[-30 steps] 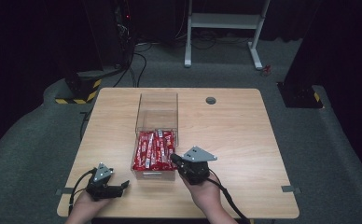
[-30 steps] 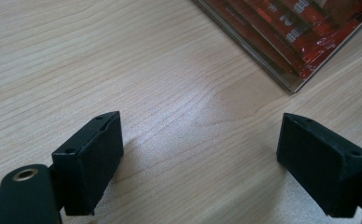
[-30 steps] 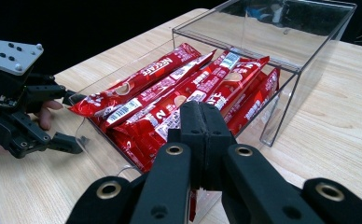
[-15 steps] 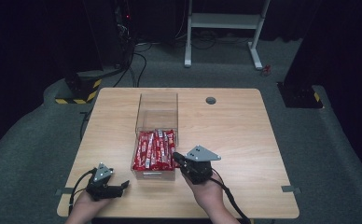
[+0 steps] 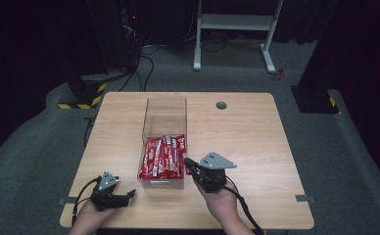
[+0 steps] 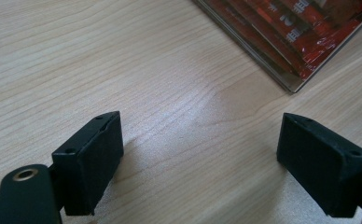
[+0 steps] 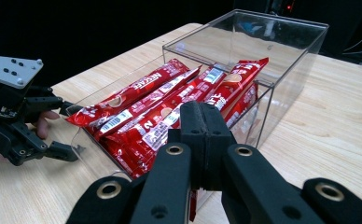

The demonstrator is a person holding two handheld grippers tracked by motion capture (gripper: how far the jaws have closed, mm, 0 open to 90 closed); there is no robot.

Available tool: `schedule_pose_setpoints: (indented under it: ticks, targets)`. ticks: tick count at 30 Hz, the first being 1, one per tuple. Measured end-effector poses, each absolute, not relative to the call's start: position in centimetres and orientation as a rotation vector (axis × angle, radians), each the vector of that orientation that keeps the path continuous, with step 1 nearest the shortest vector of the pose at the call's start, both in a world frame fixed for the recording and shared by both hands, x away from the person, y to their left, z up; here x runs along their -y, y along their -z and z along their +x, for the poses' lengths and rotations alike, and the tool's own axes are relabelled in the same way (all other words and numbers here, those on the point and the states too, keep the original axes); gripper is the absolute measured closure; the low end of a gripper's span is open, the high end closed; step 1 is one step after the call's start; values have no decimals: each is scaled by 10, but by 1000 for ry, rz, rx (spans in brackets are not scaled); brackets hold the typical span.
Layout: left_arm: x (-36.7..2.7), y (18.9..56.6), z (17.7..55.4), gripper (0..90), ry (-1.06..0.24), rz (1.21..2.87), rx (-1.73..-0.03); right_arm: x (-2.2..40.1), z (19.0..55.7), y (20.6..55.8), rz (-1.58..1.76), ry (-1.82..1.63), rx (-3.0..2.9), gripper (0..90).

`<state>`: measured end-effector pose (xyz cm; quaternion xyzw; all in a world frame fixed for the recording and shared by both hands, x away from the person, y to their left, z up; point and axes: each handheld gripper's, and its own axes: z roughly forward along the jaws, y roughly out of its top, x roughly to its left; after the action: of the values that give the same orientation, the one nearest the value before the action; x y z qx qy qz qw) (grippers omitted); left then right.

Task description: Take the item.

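A clear plastic box (image 5: 164,100) stands on the wooden table (image 5: 256,142). Its near compartment holds several red snack packets (image 5: 164,156), and its far compartment is bare. My right gripper (image 5: 188,164) is at the box's near right corner, jaws shut with nothing between them. In the right gripper view, the gripper (image 7: 201,112) points at the packets (image 7: 170,107) and the box wall (image 7: 281,28). My left gripper (image 5: 129,194) lies near the front edge, left of the box. It is open (image 6: 200,154) over bare wood, with the packets (image 6: 300,28) at the upper right. The left gripper (image 7: 72,130) is also seen beyond the box.
A round cable hole (image 5: 221,105) is in the far part of the table. Behind the table, a white frame (image 5: 237,24) and a yellow-and-black striped base (image 5: 87,93) stand on the grey floor. Bare wood lies to the right of the box.
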<state>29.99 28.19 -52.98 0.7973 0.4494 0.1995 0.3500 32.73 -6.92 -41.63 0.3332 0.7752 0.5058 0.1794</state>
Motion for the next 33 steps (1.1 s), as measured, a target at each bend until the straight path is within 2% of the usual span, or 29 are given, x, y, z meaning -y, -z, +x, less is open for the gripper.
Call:
schedule_pose_setpoints:
  ticks: [33]
  targets:
    - [-281, 530, 301, 151, -513, 2057, -1173, 128, 346, 425, 1056, -1396, -2066, 900]
